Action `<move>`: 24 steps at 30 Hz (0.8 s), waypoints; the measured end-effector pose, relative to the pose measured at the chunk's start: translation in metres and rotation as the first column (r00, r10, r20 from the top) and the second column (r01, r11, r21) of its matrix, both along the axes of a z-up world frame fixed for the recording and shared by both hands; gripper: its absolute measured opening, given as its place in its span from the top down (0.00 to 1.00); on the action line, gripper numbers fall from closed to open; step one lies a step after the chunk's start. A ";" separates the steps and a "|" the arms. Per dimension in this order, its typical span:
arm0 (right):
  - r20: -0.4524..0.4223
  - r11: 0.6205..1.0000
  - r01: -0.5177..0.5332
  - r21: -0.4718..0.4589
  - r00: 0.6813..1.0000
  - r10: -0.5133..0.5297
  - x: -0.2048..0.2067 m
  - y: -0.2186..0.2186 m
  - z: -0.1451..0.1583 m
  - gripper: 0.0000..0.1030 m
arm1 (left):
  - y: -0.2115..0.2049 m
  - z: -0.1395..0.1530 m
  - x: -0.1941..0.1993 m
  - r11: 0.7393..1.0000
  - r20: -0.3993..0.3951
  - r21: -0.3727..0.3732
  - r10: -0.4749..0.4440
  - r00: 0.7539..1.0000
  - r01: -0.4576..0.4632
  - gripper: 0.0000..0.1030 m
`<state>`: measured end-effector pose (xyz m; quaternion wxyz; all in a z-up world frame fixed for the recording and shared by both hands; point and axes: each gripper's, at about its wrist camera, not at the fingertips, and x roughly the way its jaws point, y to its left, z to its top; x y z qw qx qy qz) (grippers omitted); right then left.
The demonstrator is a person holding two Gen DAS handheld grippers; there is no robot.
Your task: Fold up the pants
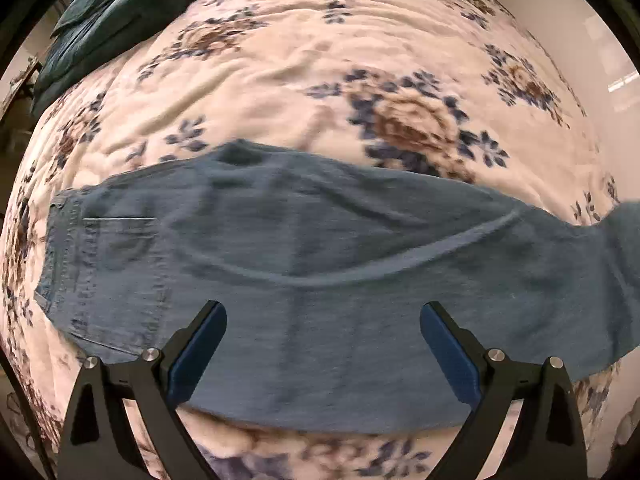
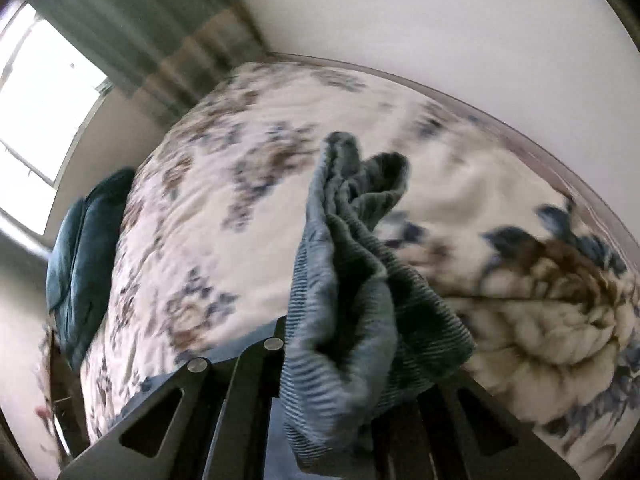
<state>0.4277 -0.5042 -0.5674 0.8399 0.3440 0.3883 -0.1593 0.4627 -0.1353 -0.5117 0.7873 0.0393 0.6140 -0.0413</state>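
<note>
Left gripper (image 1: 323, 320): jaws spread wide, nothing between them; the blue pads (image 1: 450, 354) hang over the lower middle of the frame, above the cloth and seemingly not touching it.

Right gripper (image 2: 352, 360): jaws pressed together on a bunched end of the pants, which rises in folds from bottom centre toward the middle of the frame. The fingertips themselves are buried in the cloth.

Pants (image 1: 304, 264): blue denim, lying across the bed in the left wrist view. The waistband and back pocket (image 1: 120, 244) sit at the left of the frame, and the legs run off to the right edge.

Long axis: left to right across the left wrist frame, crosswise to the open jaws.

Lifted end (image 2: 352, 264): off the bedspread and held up in the right wrist view; most likely the leg end, though the hems are not clear.

Nearer gripper: the right one has the leg end; the left one is nearer the middle and the waist.

Coming move, as I judge it: carry the lifted end over toward the waistband at the left, so the fold runs along the long axis.

Bedspread (image 1: 320, 60): cream with brown and blue flowers, under everything.

Pillow (image 1: 108, 12): dark teal, upper left, well apart from the pants.
</note>
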 end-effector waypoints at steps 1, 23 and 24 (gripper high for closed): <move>0.004 1.000 -0.023 -0.014 1.000 0.023 0.006 0.017 0.008 0.93 | 0.010 0.003 0.001 1.000 0.003 -0.001 0.004 1.000 -0.004 0.04; -0.508 0.484 -0.802 -0.349 0.596 0.622 0.075 0.451 -0.107 0.81 | 0.268 0.036 -0.001 0.967 0.173 0.036 0.242 0.955 -0.252 0.00; -0.513 0.470 -0.816 -0.336 0.577 0.636 0.074 0.453 -0.102 0.76 | 0.270 0.035 -0.001 0.968 0.165 0.027 0.242 0.956 -0.250 0.00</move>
